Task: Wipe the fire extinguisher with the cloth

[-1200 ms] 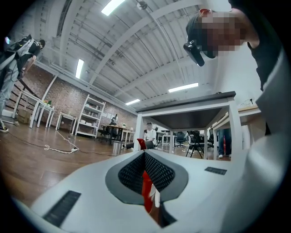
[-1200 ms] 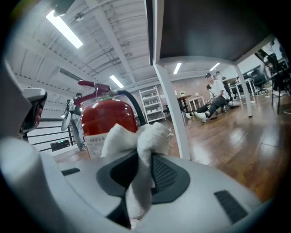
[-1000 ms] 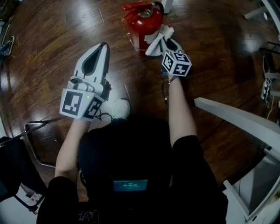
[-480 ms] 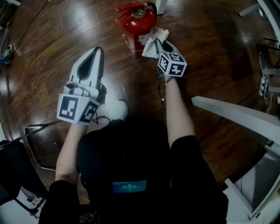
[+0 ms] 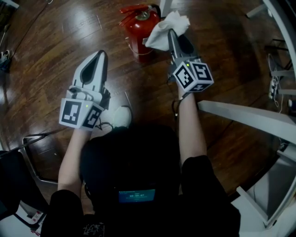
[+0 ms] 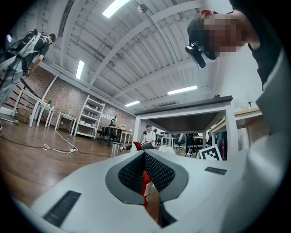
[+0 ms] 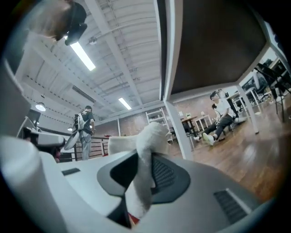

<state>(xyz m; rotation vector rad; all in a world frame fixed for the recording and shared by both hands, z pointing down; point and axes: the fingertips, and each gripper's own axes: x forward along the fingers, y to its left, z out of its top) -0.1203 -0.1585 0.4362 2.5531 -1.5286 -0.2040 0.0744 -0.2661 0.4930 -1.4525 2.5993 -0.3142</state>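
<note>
The red fire extinguisher stands upright on the wood floor at the top of the head view. A white cloth bunches just to its right, at the height of its top, pinched in my right gripper, which is shut on it. In the right gripper view the cloth sticks up from between the jaws. My left gripper is lower left of the extinguisher and apart from it, shut with nothing in it. A strip of the red extinguisher shows through its jaw gap.
A white table's beam runs across the right side, close to my right forearm. A white post stands behind the extinguisher. A white shoe is on the floor between the arms. A metal frame lies at lower left.
My right gripper has lifted with the cloth, from against the extinguisher's side to beside its top. The left gripper has hardly moved.
</note>
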